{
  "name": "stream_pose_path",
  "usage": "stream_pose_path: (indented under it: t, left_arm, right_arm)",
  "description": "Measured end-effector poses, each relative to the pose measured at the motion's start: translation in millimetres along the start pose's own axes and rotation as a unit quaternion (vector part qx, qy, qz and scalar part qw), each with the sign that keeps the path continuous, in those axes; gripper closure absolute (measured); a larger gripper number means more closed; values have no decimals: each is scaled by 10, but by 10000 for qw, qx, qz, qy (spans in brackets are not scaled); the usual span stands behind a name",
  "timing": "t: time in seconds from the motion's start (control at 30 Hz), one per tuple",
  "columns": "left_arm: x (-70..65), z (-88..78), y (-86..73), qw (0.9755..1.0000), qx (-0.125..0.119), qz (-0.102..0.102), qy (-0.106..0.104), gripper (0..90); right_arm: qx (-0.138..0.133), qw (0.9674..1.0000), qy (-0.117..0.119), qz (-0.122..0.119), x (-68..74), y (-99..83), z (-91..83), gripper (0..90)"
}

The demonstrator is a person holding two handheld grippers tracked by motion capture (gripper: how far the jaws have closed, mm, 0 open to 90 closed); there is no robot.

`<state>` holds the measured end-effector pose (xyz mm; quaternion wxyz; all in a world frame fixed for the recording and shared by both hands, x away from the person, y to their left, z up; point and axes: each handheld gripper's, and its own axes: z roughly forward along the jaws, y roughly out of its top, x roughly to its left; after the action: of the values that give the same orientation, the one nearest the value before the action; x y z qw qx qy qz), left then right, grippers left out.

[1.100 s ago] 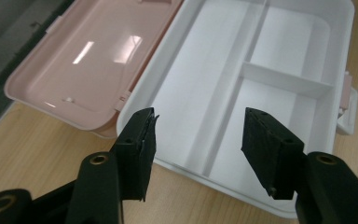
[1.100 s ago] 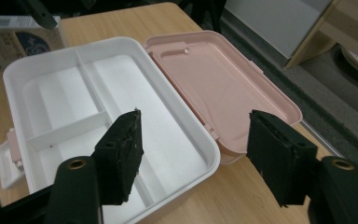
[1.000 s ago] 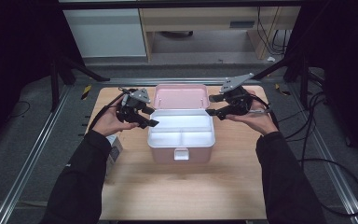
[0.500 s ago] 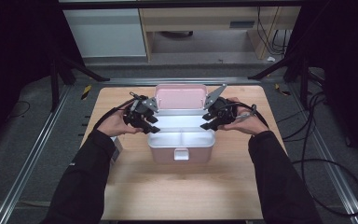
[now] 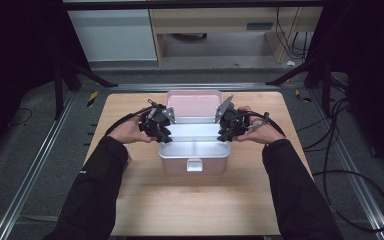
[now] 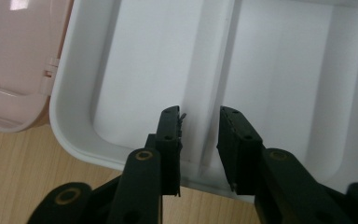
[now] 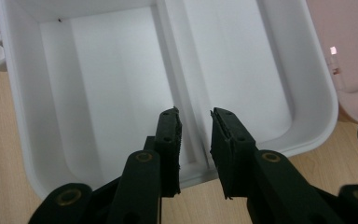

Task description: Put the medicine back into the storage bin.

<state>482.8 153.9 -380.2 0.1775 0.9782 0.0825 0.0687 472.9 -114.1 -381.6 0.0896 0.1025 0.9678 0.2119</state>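
A white two-compartment tray (image 5: 195, 146) sits in a pink box with a front latch (image 5: 194, 165) in the middle of the wooden worktop (image 5: 190, 210), the pink lid (image 5: 194, 104) open behind it. The left tool (image 5: 156, 131) is at the tray's left end and the right tool (image 5: 225, 131) at its right end. In both gripper views each tool's jaws straddle the tray's central divider (image 6: 205, 93) (image 7: 179, 93). Both pairs have just been closing, yet a gap remains on either side of the ridge, so the pads are apart and not clamping.
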Motion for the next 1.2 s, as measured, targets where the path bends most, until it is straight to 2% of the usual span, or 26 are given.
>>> stream_pose_path:
  t: [0.1,0.17,0.23,0.3,0.43,0.53,0.6,0.63,0.77,0.87,1.03,1.2]
  left_arm:
    - [49,-3,-15,9998,-62,-43,-157,734]
    - [48,-1,15,9998,79,31,-168,740]
    - [36,4,59,9993,297,191,-108,744]
    - [39,22,65,9990,342,246,-125,747]
    - [76,38,51,9991,273,195,-273,751]
    - [84,40,53,9989,290,198,-320,754]
    - [83,40,57,9983,333,200,-433,813]
    - [81,39,57,9983,340,212,-413,849]
    - [106,44,86,9974,462,190,-512,856]
    - [104,45,147,9959,713,264,-490,860]
    - [98,17,173,9957,749,309,-454,868]
    - [48,-100,229,9951,839,458,-236,868]
  right_arm:
    - [138,9999,36,-68,-3,27,29,760]
    - [253,9996,2,-129,0,50,59,769]
    - [336,9993,48,-159,-1,65,92,777]
    - [344,9993,65,-150,-12,67,106,793]
    - [350,9992,120,-119,-34,68,108,815]
    - [480,9987,155,-97,-32,94,112,818]
    - [499,9986,169,-85,-39,101,114,824]
    - [495,9986,184,-64,-46,99,114,826]
    - [554,9981,286,19,-64,114,117,832]
    - [696,9970,340,45,-78,147,119,836]
    - [708,9970,322,3,-70,163,85,849]
    - [701,9973,192,-143,-14,211,-18,861]
